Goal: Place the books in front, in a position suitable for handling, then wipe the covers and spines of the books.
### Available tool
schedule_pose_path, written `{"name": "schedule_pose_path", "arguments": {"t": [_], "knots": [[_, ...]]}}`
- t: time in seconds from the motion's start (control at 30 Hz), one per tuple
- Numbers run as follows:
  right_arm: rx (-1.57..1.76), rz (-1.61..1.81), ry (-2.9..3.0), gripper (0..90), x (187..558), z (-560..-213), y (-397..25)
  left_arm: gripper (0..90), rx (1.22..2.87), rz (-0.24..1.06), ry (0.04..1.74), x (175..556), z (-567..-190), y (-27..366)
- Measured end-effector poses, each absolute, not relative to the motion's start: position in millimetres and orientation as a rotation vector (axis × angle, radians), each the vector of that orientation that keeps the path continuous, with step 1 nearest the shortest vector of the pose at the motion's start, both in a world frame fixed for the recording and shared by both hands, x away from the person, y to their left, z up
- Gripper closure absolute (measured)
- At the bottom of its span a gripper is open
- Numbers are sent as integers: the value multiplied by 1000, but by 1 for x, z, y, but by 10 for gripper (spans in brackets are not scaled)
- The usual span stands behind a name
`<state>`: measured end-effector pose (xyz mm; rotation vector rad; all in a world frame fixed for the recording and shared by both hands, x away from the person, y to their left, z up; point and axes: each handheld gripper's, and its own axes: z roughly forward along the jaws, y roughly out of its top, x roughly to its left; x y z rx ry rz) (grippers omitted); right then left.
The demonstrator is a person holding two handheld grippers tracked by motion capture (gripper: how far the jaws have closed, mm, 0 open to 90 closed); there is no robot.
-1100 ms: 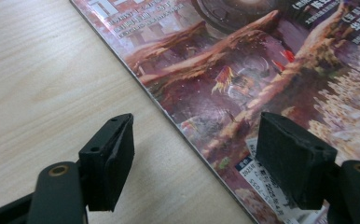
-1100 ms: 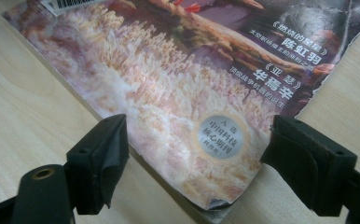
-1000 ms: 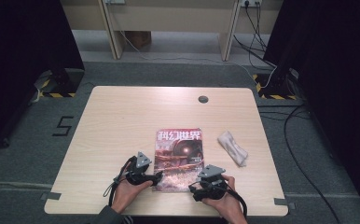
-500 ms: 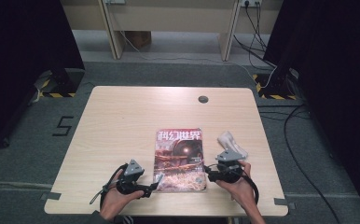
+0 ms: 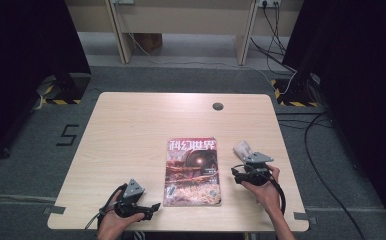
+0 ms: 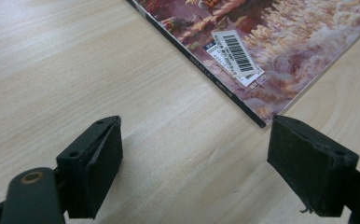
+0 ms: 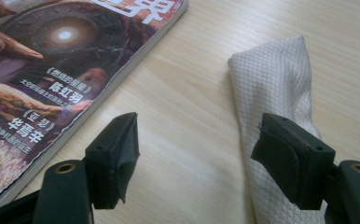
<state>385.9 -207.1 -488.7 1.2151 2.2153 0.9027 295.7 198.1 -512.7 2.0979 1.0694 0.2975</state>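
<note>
My right gripper (image 7: 194, 154) is nearer the white cloth (image 7: 276, 93), jaws wide open, empty; cloth lies just ahead-right, long axis along my reach, beside the magazine (image 5: 192, 170). Left gripper (image 6: 194, 158) also open w/ nothing, by mag's near corner

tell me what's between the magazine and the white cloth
Only bare table: in the right gripper view a strip of wood separates the magazine from the cloth, with the open right gripper over that gap.

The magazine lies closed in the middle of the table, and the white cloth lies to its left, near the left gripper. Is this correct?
Not quite. The white cloth lies to the right of the closed magazine, near the right gripper, as the high view shows.
</note>
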Motion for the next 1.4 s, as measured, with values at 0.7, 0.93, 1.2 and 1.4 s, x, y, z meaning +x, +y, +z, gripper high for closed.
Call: {"name": "schedule_pose_path", "arguments": {"t": [0.7, 0.93, 1.2, 1.4], "knots": [[1260, 891, 2105, 527, 417, -484, -237, 163, 2086, 313, 1065, 303, -511, 192], [1289, 885, 2128, 552, 429, -488, -232, 163, 2100, 319, 1049, 302, -511, 189], [1296, 788, 2202, 594, 436, -501, -232, 163, 2097, 331, 1043, 301, -510, 190], [1311, 846, 2186, 752, 435, -496, -235, 163, 2071, 354, 1058, 303, -508, 189]]}}
